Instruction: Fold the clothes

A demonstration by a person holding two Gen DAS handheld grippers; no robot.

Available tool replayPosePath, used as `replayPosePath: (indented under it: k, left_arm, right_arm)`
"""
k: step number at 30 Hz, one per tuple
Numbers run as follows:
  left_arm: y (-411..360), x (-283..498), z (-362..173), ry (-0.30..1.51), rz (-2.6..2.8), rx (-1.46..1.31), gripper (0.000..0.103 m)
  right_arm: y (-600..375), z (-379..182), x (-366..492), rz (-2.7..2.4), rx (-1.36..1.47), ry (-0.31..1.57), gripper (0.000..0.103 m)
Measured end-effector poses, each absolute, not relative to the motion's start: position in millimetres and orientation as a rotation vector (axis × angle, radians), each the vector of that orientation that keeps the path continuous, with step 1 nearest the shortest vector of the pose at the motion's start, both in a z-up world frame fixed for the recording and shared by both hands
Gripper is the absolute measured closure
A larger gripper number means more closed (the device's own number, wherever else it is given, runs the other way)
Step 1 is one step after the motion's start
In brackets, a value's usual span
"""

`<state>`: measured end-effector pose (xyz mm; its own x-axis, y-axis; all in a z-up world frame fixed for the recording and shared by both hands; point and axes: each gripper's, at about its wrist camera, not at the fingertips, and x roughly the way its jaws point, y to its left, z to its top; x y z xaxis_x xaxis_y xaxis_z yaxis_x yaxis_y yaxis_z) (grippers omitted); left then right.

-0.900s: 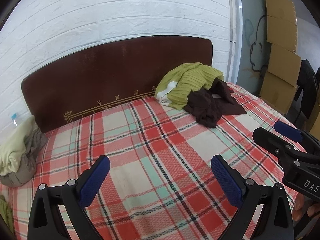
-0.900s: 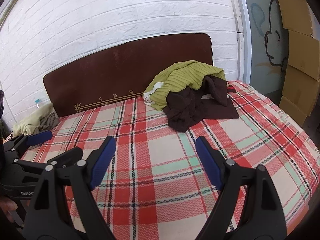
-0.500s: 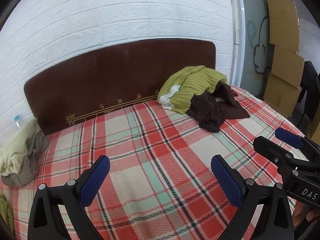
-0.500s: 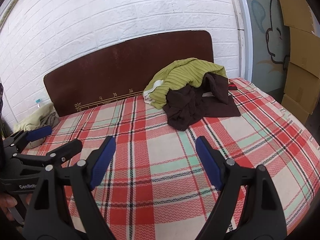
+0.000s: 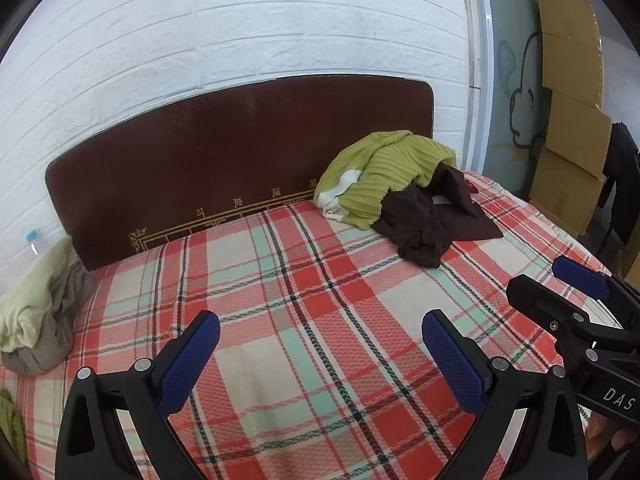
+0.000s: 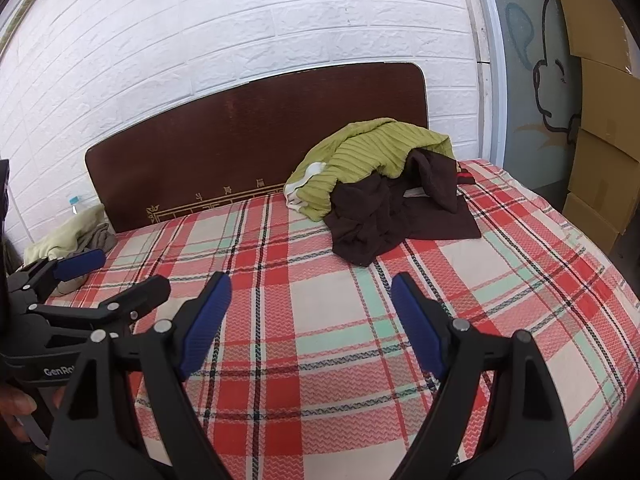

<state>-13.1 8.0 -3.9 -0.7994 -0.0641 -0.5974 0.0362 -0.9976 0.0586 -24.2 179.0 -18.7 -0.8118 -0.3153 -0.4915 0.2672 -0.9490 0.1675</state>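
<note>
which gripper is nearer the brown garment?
Right, slightly. The right gripper hovers open almost straight in front of the brown garment; the left gripper hovers open further to its left, the garment up-right of it.

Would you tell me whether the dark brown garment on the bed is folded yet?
Not folded: the brown garment lies crumpled, partly under the green sweater.

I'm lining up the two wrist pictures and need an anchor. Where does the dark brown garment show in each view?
Left wrist: the dark brown garment lies right of centre, partly under the green ribbed garment.
Right wrist: the dark brown garment lies just right of centre, beyond the right gripper, whose jaws stand open.
Shared landmark: the brown headboard.
</note>
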Motion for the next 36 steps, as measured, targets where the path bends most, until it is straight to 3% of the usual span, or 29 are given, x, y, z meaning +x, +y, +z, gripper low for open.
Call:
replayPosePath:
  k: [25,36]
  left_arm:
    - [7.8,-37.9,-8.6,-0.065,-2.917,1.002,0.0]
    - [-4.0,-69.3,-14.2,-0.032,-2.911,1.051,0.0]
  right_arm:
    - [178.7,-19.8,-40.5,-2.732,0.758,-0.066,0.02]
    - [176.5,-11.7,-74.4,-2.69,0.738,0.045,0.02]
